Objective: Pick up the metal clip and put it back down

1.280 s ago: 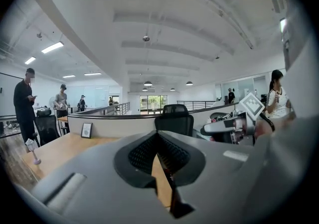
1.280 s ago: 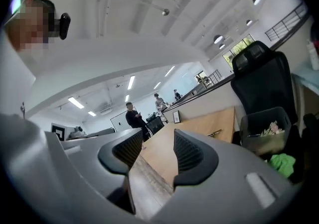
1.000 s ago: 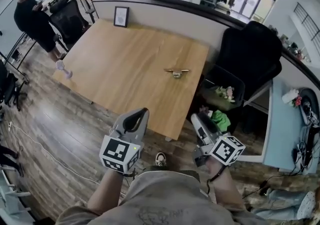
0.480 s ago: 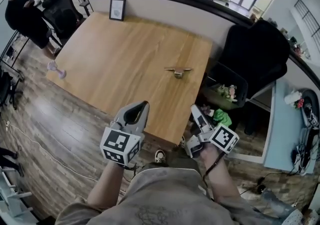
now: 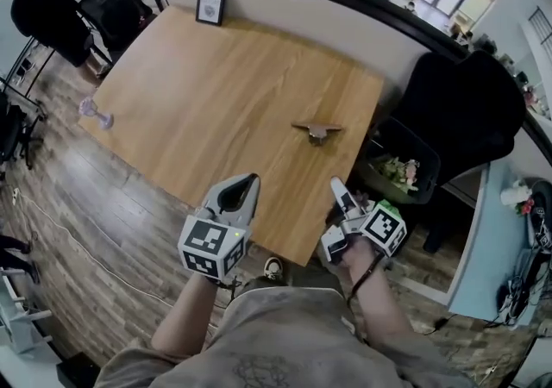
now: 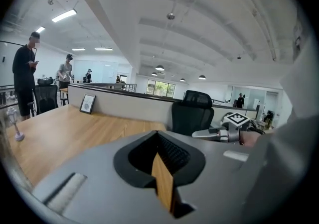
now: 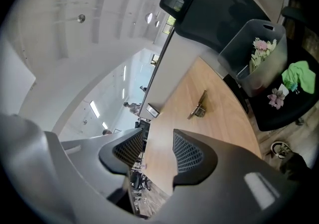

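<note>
1. Compared with a second ago, both grippers are brought nearer the table (image 5: 216,93). The metal clip (image 5: 317,130) is unmoved near its right edge, well apart from both.
2. Approach only is judged — no grasp is made yet.
3. Left gripper (image 5: 250,179): jaws closed, empty. Right gripper (image 5: 337,187): jaws parted, nothing between.
4. Counted — one clip, two grippers, one table.

The metal clip (image 5: 317,129) lies on the surface (image 5: 216,93) toward its right edge, well apart from the picture frame (image 5: 210,4) at the far left edge. Right of the surface, a bin (image 5: 414,140) sits near a chair (image 5: 470,110). The left gripper (image 5: 246,181) and right gripper (image 5: 338,185) hang over the near edge.
</note>
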{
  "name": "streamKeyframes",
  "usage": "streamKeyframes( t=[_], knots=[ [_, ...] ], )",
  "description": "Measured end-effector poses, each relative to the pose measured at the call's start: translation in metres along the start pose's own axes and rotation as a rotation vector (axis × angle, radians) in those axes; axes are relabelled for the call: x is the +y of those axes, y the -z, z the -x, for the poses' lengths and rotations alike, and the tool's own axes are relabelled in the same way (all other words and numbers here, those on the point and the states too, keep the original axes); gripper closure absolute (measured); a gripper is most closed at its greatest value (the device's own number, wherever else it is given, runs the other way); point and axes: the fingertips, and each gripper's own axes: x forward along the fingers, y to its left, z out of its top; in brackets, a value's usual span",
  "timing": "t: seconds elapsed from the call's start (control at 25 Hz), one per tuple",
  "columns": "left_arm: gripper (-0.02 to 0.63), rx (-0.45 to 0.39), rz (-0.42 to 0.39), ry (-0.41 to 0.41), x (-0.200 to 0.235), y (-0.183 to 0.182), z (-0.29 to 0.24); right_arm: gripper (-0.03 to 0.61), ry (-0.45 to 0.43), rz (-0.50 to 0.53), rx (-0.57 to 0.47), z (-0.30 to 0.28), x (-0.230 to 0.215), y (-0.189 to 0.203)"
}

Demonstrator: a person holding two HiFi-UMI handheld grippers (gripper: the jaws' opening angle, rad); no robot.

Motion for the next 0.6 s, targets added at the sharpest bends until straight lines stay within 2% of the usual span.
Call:
streamKeyframes(
  t=[0.12,0.24,0.32,0.6],
  knots=[
    [0.612,0.02,0.03,-0.034,0.011,0.005,-0.019,0.38,0.003,-0.029,0.025,-0.027,-0.012,-0.011],
    [0.612,0.043,0.062,-0.068,0.021,0.01,-0.039,0.382,-0.055,-0.077,0.047,-0.061,-0.018,-0.024],
    [0.614,0.06,0.08,-0.089,0.026,0.014,-0.051,0.389,-0.062,-0.111,0.067,-0.081,-0.026,-0.032],
    [0.613,0.101,0.143,-0.18,0.047,0.03,-0.084,0.394,0.026,-0.187,0.149,-0.139,-0.068,-0.045]
  ],
)
